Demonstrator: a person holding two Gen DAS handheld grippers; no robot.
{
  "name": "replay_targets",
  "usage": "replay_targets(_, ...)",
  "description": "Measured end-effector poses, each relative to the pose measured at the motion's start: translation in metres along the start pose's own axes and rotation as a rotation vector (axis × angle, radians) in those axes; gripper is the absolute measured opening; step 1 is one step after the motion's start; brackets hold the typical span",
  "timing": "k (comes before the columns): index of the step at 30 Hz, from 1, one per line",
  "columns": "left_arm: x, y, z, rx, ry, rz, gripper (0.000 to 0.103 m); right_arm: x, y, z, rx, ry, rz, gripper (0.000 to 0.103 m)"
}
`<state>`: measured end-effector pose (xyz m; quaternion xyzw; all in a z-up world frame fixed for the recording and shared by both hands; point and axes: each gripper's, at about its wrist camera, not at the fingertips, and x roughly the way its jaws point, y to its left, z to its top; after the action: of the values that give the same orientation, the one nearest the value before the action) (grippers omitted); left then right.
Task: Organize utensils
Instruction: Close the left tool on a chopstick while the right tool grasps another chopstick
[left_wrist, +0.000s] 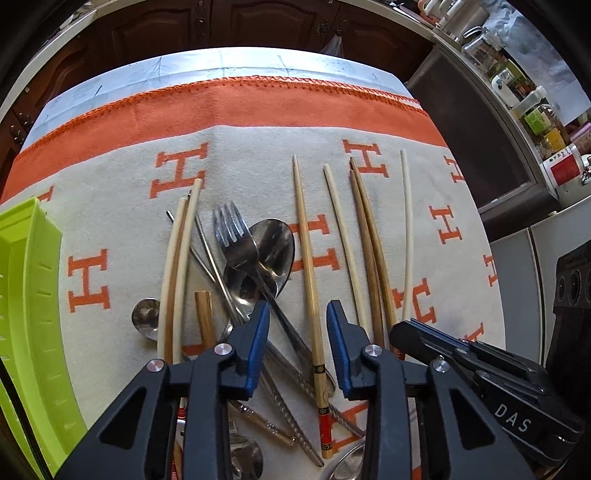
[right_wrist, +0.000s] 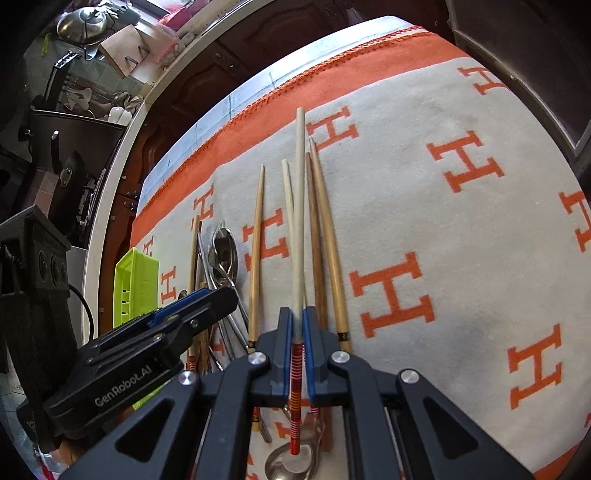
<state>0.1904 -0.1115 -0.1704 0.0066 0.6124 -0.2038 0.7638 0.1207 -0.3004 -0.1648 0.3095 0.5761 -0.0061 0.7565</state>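
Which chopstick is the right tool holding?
The pale chopstick with the red-striped handle, clamped in the right tool. Its tip rises above the loose chopsticks lying flat on the cloth.

between the left jaws lies a matt bamboo chopstick (left_wrist: 310, 280); just beyond them a glossy metal fork (left_wrist: 236, 236) on a shiny spoon (left_wrist: 275, 251). the right jaws pinch a smooth pale chopstick (right_wrist: 298, 221). under all, a soft, matt woven cloth (left_wrist: 110, 206); far left, a glossy plastic tray (left_wrist: 26, 295).
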Motion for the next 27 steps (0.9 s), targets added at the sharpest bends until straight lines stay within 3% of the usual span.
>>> replay_targets(2,0.008,-0.004,0.002,0.001,0.014,0.011,0.018,-0.001,-0.005,-0.001,0.013,0.002,0.005,0.006)
replay_targets(7,0.012,-0.011,0.007,0.021,-0.001,0.068,0.017,-0.001,-0.009,-0.005,0.024,0.004,0.014,0.006)
replay_targets(20,0.021,-0.012,0.010,-0.032,0.057,0.012,0.016,-0.003,-0.014,-0.008,0.035,0.014,0.030,0.006)
replay_targets(27,0.006,-0.010,0.013,-0.070,0.016,-0.014,0.017,-0.005,-0.018,-0.009,0.045,0.014,0.027,0.006)
